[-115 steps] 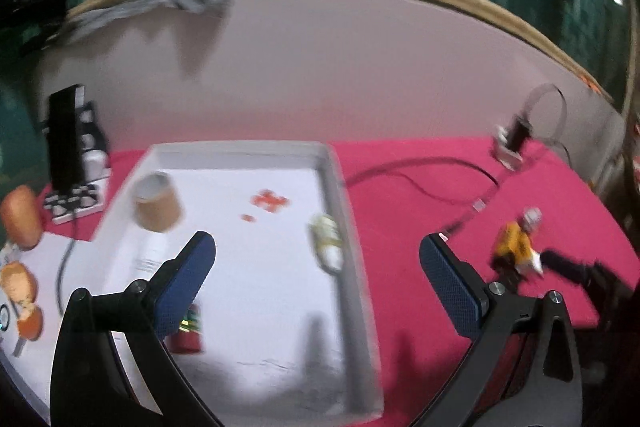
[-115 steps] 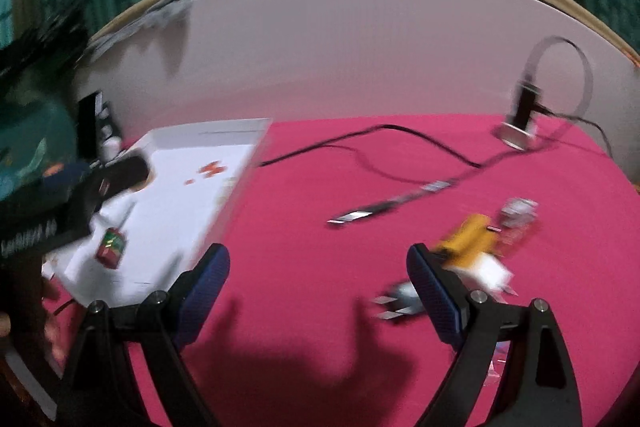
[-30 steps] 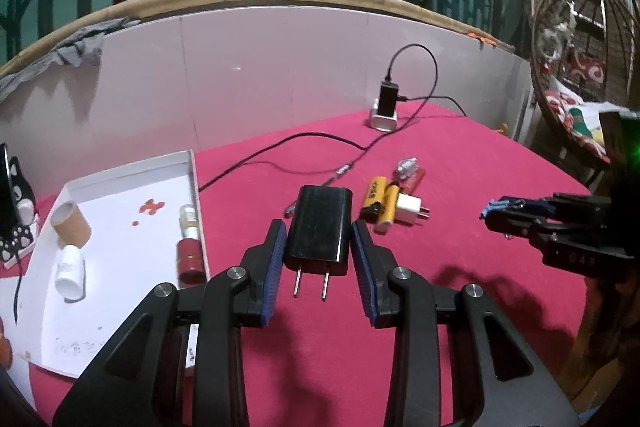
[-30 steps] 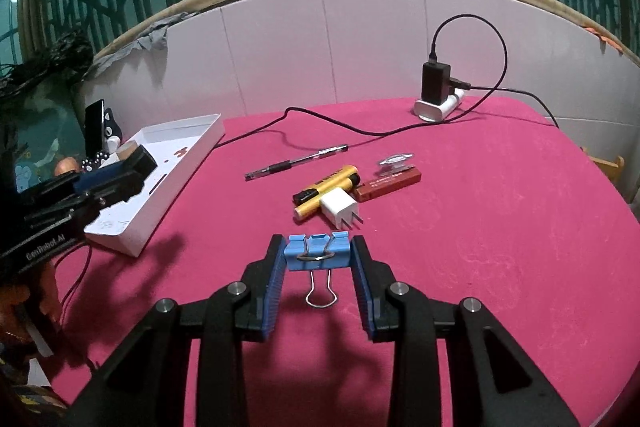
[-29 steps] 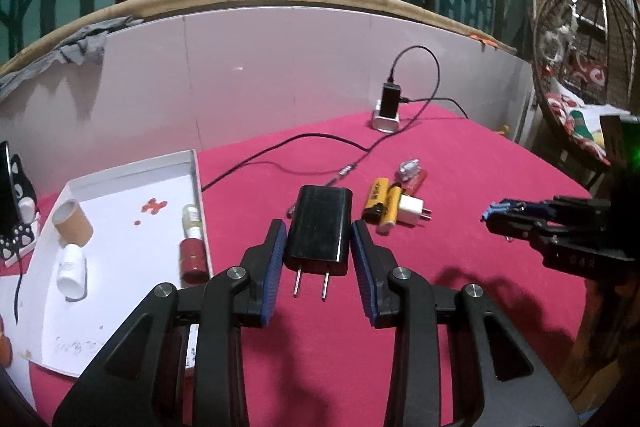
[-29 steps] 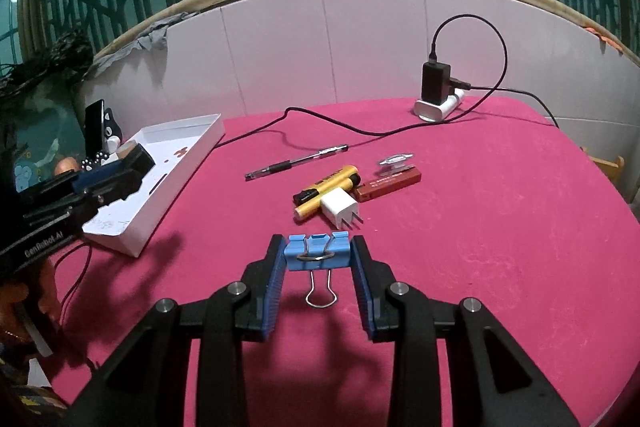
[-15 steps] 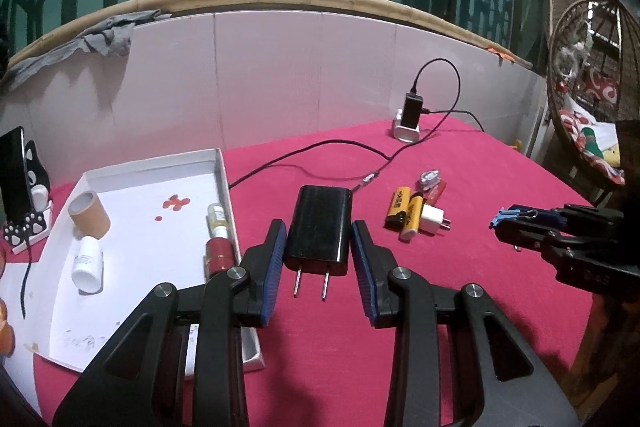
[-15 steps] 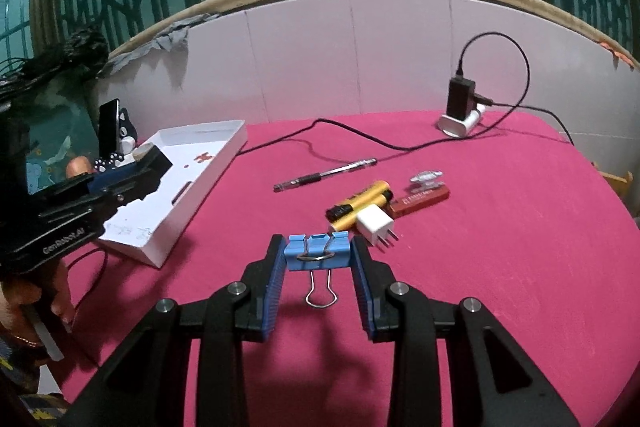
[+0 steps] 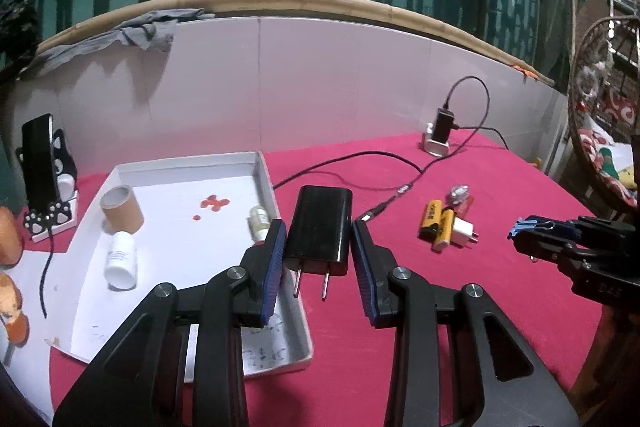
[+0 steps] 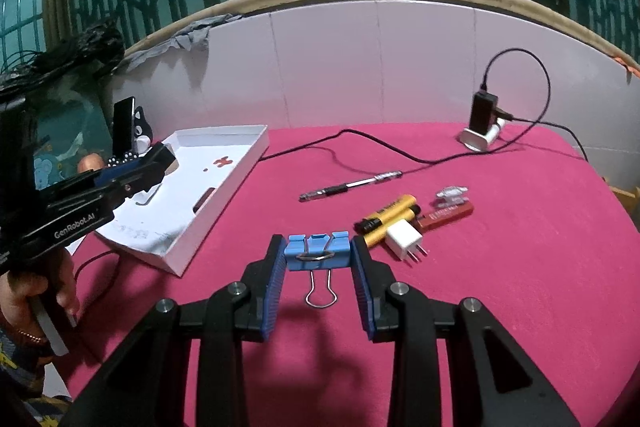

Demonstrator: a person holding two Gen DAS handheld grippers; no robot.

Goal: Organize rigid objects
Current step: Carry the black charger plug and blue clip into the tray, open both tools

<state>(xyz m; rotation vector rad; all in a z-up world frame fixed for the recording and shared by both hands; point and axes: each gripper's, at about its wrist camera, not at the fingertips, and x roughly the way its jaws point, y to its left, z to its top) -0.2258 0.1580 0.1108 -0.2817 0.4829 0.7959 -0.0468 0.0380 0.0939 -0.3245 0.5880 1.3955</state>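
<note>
While your left gripper clamps a black two-pin plug-in charger above the near right edge of the shallow white cardboard tray, your right gripper pinches a blue binder clip with a wire handle over the magenta tablecloth. Inside the tray lie a white bottle, a brown cardboard tube and a small pale vial. Beyond the clip sit a white plug adapter, two yellow batteries, a reddish-brown bar and a black pen. Farthest back, a black charger in a white socket block stands by the white wall.
</note>
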